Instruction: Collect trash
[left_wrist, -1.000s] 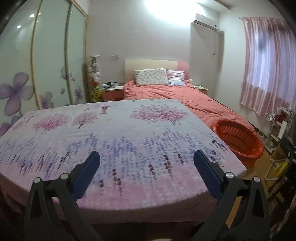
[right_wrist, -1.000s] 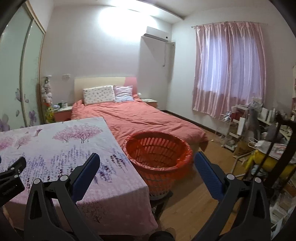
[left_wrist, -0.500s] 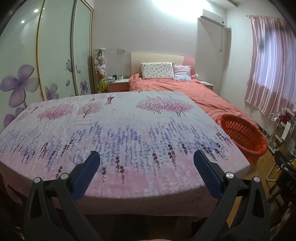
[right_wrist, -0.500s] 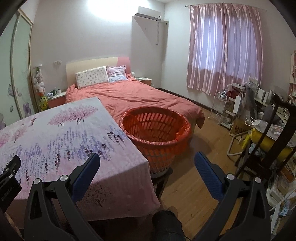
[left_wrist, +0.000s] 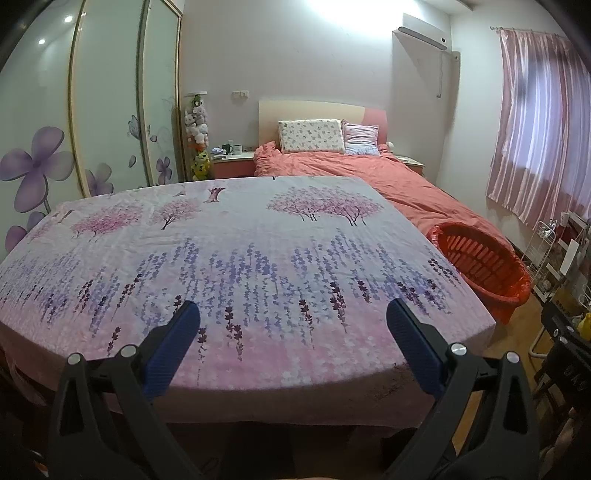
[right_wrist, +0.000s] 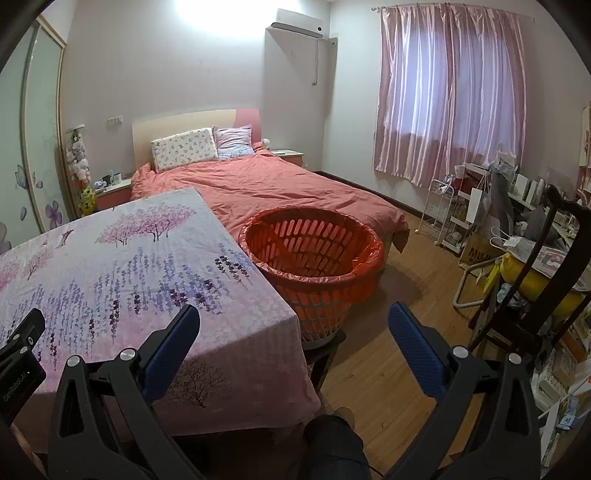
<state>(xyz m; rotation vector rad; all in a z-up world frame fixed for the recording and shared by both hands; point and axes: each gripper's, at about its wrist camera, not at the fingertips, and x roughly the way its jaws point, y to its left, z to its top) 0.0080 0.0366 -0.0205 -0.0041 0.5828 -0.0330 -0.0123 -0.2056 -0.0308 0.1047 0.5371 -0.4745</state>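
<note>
A red slatted basket lined with a red bag stands on a low stool at the right end of a table under a floral cloth. It also shows in the left wrist view. I see no trash on the cloth. My left gripper is open and empty above the table's near edge. My right gripper is open and empty, in front of the basket and above the table's corner. Part of the left gripper's body shows at the right wrist view's left edge.
A bed with a coral duvet stands behind the table and basket. A cluttered chair and shelves crowd the right side. A wardrobe with flower doors lines the left wall. Wooden floor lies right of the basket.
Both grippers have risen and tilted down a little, so the table and basket sit lower and show more from above. Both stay open and empty.
</note>
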